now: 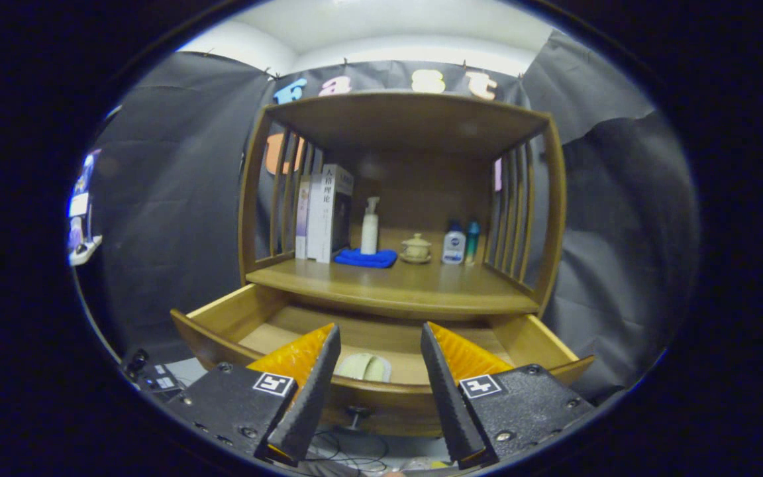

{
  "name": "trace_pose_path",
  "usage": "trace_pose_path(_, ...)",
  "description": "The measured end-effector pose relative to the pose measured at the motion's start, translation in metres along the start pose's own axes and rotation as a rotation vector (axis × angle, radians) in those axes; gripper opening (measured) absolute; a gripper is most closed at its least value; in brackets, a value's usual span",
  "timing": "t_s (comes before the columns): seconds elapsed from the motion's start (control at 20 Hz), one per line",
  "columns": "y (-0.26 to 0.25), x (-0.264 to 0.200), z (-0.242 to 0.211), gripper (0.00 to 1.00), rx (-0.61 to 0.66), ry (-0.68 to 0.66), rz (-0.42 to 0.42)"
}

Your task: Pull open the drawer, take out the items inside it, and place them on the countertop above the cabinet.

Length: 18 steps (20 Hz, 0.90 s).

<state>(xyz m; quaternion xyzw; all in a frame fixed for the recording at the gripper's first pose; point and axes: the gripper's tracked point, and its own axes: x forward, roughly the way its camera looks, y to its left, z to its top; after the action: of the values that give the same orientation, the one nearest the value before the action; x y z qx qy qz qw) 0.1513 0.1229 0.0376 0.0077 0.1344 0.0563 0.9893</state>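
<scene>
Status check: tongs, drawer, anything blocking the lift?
Tongs open, holding nothing, above the drawer front. Drawer pulled open; pale item lies inside, between the fingers. Nothing in the way.

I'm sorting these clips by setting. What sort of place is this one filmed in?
Probably a staged recording booth made to look like a home corner, not a lived-in room: black cloth hangs around a wooden cabinet holding books and bottles. Its drawer is pulled open, and the open claw hovers above it.
</scene>
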Motion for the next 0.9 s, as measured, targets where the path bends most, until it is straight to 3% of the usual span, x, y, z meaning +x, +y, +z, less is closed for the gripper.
trace_pose_path(0.15, 0.004, 0.045, -0.007, 0.77, 0.029, 0.161, 0.055)
trace_pose_path(0.65, -0.001, 0.103, -0.075, 0.74, 0.166, 0.621, -0.021)
trace_pose_path(0.9, -0.003, 0.111, -0.091, 0.67, 0.125, 0.686, -0.049)
